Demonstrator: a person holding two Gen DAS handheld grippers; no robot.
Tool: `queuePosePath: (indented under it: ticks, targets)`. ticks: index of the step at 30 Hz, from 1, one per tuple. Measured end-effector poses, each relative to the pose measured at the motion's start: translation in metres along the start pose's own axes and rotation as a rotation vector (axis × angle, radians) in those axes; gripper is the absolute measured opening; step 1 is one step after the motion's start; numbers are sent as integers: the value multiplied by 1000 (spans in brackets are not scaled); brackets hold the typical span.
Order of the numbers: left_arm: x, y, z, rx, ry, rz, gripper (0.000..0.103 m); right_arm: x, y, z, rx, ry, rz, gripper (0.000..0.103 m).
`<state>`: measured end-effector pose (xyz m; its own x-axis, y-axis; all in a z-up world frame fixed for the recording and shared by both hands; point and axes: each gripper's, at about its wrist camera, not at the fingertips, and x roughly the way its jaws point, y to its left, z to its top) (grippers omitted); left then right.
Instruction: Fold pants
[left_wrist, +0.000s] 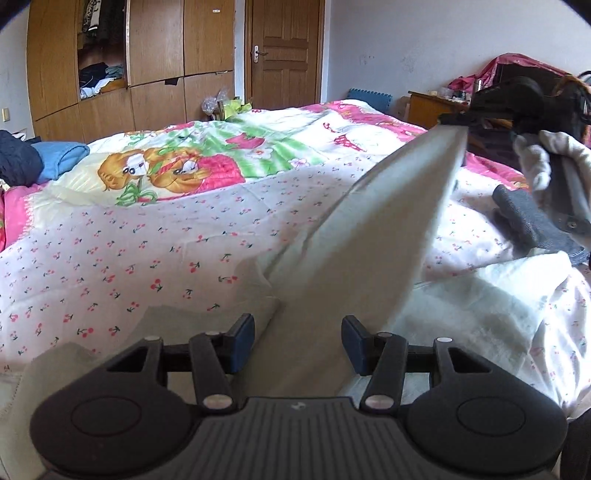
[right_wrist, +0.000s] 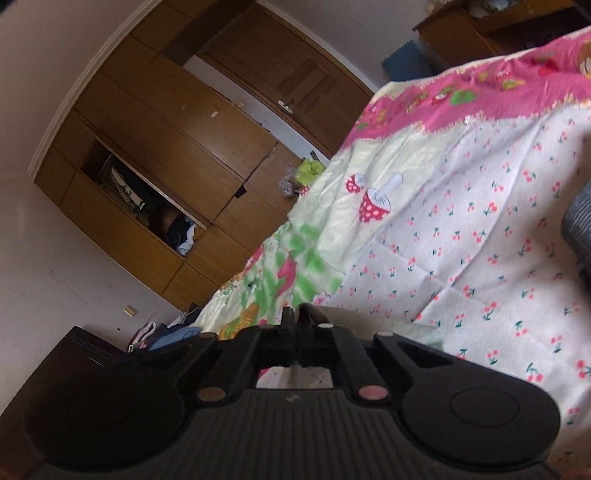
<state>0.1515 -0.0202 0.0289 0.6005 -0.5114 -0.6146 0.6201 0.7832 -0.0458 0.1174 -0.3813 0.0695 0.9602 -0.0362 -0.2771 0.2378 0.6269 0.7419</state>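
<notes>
The pants (left_wrist: 388, 229) are pale grey-white cloth, stretched taut from below my left gripper (left_wrist: 298, 341) up to my right gripper (left_wrist: 456, 120) at the upper right. The left gripper's fingers (left_wrist: 242, 341) stand apart, with the cloth running between them without being pinched. The right gripper (right_wrist: 295, 317) is shut on a pale edge of the pants (right_wrist: 351, 314) and holds it high above the bed. More of the pants lies crumpled on the bed (left_wrist: 480, 306).
The bed has a cherry-print sheet (left_wrist: 129, 266) and a pink cartoon quilt (left_wrist: 207, 158). A folded dark grey garment (left_wrist: 532, 221) lies at the right. Blue and dark clothes (left_wrist: 33, 158) sit at the left. Wooden wardrobe (left_wrist: 155, 55) and door (left_wrist: 284, 48) stand behind.
</notes>
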Motion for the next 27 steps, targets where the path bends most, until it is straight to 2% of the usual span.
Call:
queuePosePath:
  ticks: [3, 6, 9, 11, 15, 19, 21, 23, 27]
  targets:
    - [-9, -16, -2, 15, -18, -30, 68, -61, -2, 6, -54, -34, -30, 3]
    - [-1, -32, -14, 30, 33, -56, 69, -92, -31, -6, -36, -7, -134, 3]
    - [9, -49, -30, 63, 98, -71, 69, -107, -89, -33, 113, 38, -268, 3]
    - [12, -58, -36, 87, 121, -78, 69, -114, -113, -48, 177, 54, -304, 3]
    - [16, -70, -42, 139, 141, -75, 69, -110, -138, -65, 267, 83, -293, 9]
    - [20, -69, -37, 129, 144, -69, 69, -96, -145, -57, 278, 76, -306, 9]
    - [21, -69, -35, 129, 143, -65, 69, -98, -134, -50, 236, 48, -287, 4]
    - [20, -68, -34, 131, 140, -64, 69, -103, -117, -44, 155, 28, -265, 3]
    - [21, -66, -32, 113, 139, -71, 69, -122, -97, -36, 92, -2, -211, 3]
